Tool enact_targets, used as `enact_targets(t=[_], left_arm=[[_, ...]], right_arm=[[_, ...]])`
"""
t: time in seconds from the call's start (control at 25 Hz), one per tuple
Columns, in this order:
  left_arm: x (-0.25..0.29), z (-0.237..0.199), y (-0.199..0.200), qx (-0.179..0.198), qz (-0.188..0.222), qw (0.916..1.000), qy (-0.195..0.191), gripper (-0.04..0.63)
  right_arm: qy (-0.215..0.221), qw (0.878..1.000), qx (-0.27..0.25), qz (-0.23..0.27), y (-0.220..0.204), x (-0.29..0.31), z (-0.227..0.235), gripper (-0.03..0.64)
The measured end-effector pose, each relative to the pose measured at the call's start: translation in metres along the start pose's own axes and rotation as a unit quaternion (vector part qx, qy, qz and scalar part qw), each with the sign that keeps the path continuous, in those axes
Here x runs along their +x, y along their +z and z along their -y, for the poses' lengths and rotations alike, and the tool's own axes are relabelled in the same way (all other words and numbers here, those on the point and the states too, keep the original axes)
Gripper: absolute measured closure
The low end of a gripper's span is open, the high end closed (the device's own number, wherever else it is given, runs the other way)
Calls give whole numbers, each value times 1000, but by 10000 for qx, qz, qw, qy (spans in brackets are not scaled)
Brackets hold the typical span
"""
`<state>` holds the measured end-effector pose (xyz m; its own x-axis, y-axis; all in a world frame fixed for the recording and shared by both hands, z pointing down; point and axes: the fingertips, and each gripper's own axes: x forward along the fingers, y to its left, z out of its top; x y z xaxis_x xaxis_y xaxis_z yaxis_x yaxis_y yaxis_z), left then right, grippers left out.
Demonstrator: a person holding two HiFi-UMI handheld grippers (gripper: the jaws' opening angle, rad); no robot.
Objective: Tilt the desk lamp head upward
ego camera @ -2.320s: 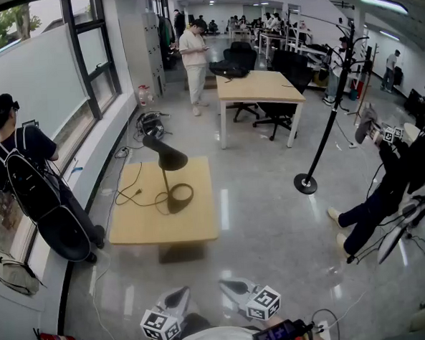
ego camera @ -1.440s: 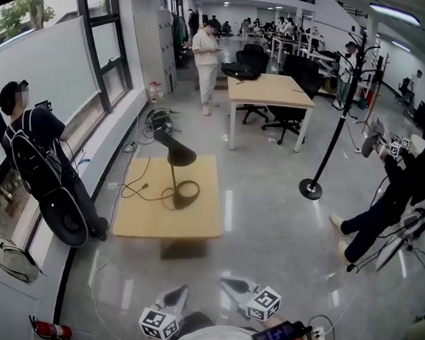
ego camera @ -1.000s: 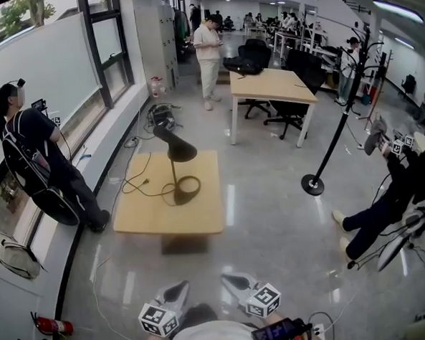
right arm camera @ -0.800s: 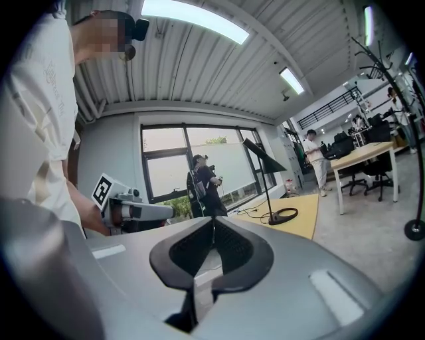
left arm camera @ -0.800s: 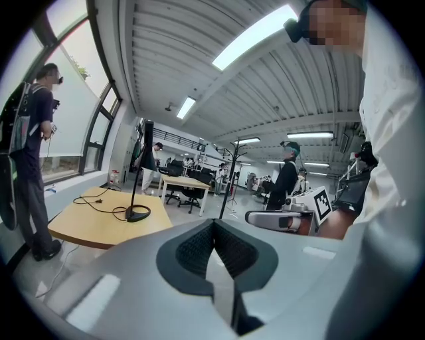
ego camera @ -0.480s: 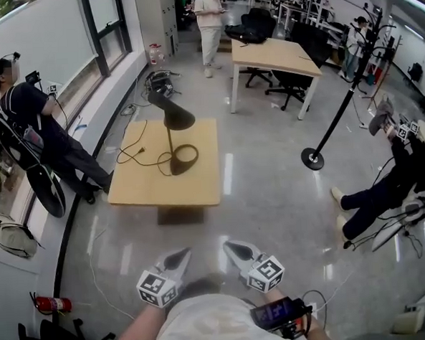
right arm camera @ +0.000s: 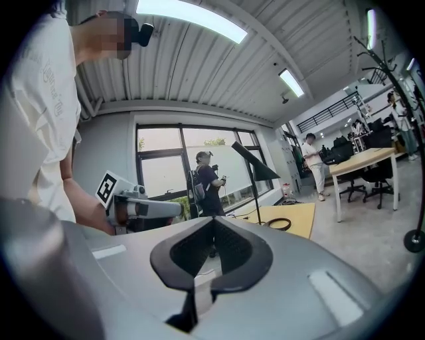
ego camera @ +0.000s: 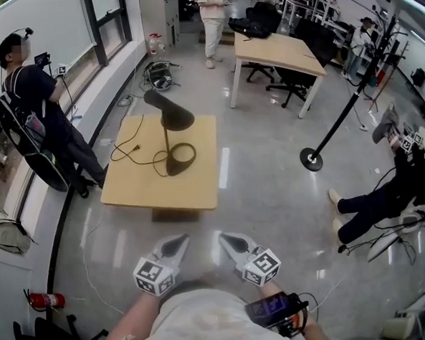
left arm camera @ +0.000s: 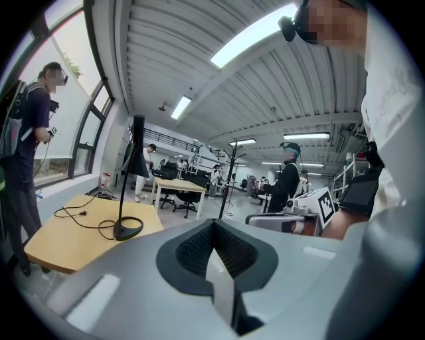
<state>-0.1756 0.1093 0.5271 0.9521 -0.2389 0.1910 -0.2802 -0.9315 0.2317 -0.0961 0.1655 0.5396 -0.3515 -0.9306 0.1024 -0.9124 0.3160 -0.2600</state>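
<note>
The desk lamp [ego camera: 166, 141] stands on the small wooden worktop [ego camera: 138, 192], its ring base [ego camera: 177, 160] right of centre, nearer the right edge than the left; the lamp head [ego camera: 169, 116] sits atop the stem over the worktop's far half, narrow end toward the far left corner and wide shade toward the right edge, so its long axis runs roughly left to right; it seems to dip at the shade end, though the steep head view makes the slope hard to judge; the black cord [ego camera: 136, 147] loops from the base toward the left edge.

The 2 grippers are well apart from the lamp, held over the floor [ego camera: 271, 191] short of the worktop's near edge; the lamp lies ahead and a little left of both. The left gripper [left arm camera: 216, 259] is the nearer by a small margin, its jaws pressed together on nothing; the right gripper [right arm camera: 211, 255] is likewise closed and empty. By my reading, the coming move is a long forward reach to the shade end, which must rise.
</note>
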Motion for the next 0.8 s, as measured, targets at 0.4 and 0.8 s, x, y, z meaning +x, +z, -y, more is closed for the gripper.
enact_targets(t=[0.4,0.8], left_arm=[[50,-16,11,-81,-51,9998,-166,594],[117,-43,27,-15,33,9994,-337,594]], right_arm=[[-358,9993,39,71,19,-2,55,606],[-438,9989,-105,-114,36,20,112,606]])
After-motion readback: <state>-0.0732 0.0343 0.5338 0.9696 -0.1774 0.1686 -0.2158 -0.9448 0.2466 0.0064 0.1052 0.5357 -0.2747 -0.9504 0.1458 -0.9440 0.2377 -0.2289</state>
